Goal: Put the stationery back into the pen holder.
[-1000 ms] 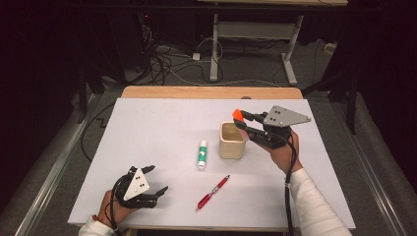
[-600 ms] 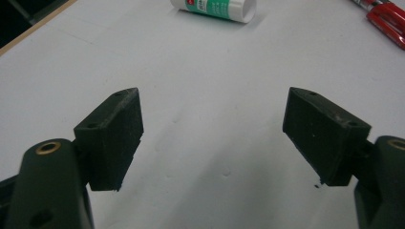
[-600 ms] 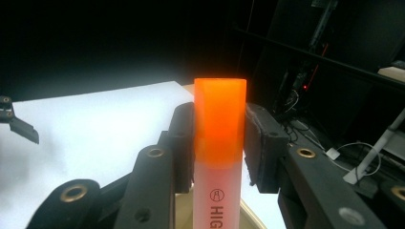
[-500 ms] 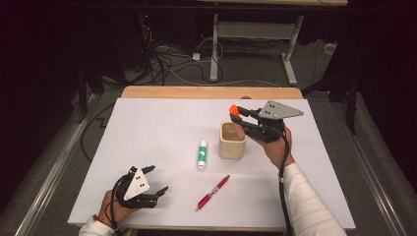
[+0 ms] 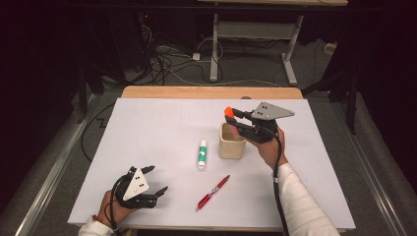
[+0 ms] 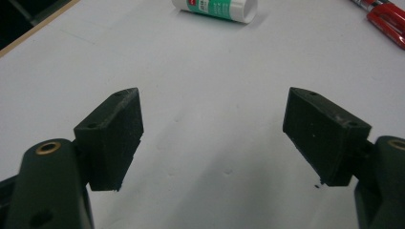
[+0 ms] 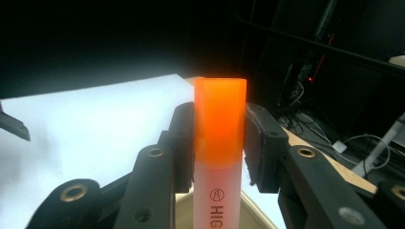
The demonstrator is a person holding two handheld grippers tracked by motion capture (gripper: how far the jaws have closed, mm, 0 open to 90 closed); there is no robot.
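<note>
My right gripper [image 5: 235, 119] is shut on an orange-capped highlighter [image 5: 228, 112], held upright just above the beige cup [image 5: 231, 142] at mid-table. In the right gripper view both pads clamp the highlighter [image 7: 218, 138] below its orange cap, with the cup's rim [image 7: 255, 212] right under it. A green and white glue stick [image 5: 201, 154] lies left of the cup, and a red pen [image 5: 213, 192] lies nearer the front edge. My left gripper [image 5: 156, 180] rests open at the front left; its jaws [image 6: 212, 138] stand wide over bare white surface, glue stick [image 6: 216, 8] farther off.
A white sheet [image 5: 147, 128] covers the wooden table [image 5: 211, 92]. Beyond the far edge are cables and a desk frame [image 5: 255, 34] on a dark floor. Metal rails run along both sides of the table.
My right gripper has moved left and slightly down with the highlighter, from beside the cup to over its mouth. The left gripper has stayed put.
</note>
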